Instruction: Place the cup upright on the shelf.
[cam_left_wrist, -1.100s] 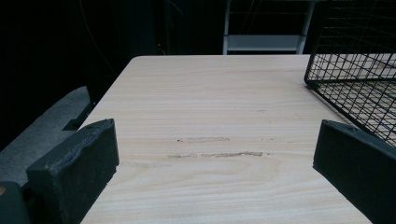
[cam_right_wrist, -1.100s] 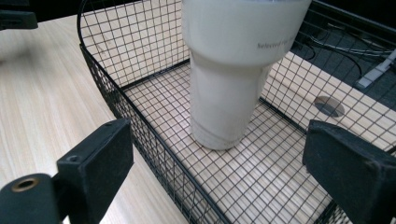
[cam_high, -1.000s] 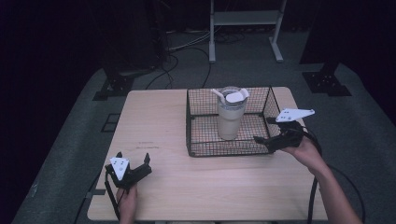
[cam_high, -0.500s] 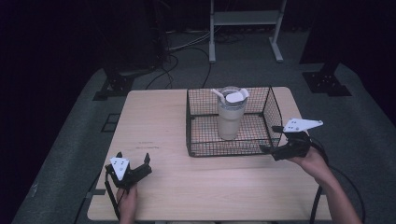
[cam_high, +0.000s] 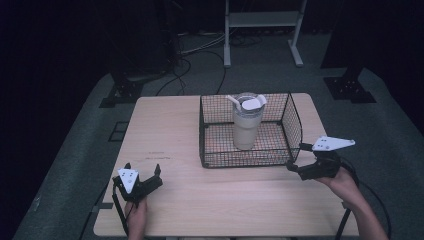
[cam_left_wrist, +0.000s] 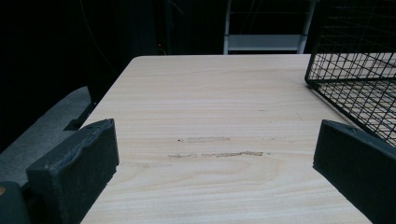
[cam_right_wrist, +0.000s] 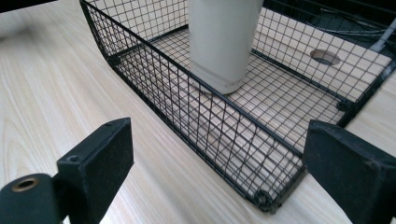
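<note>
Writing: no readable brand or label anywhere; the faint mark low on the tumbler (cam_right_wrist: 232, 85) is too small for you to read.
Tumbler: cream-coloured, upright inside the wire basket (cam_high: 295, 131), roughly at the middle of its floor, clear of all four walls; a white lid and straw sit on top.
Basket: black mesh, on the far right part of the tabletop (cam_high: 170, 125), open at the top.
Your left tool (cam_high: 144, 172): resting near the near-left corner of the tabletop, jaws spread wide with nothing between them; only bare wood lies ahead of it.
Your right tool (cam_high: 296, 157): just beside the basket's near right corner, outside the mesh, jaws parted and empty, pointed across the basket's near wall.
Edges: the right tool sits close to the right edge of the tabletop; the left tool close to the near edge.
Open room: the whole left half of the tabletop is bare, and a strip runs along the near side in front of the basket.
Surface: pale wood grain with a few short scuff marks (cam_left_wrist: 215, 154).
Room: dark, grey carpet, cables (cam_high: 200, 50) and a pale metal frame (cam_high: 262, 20) beyond the far edge.
</note>
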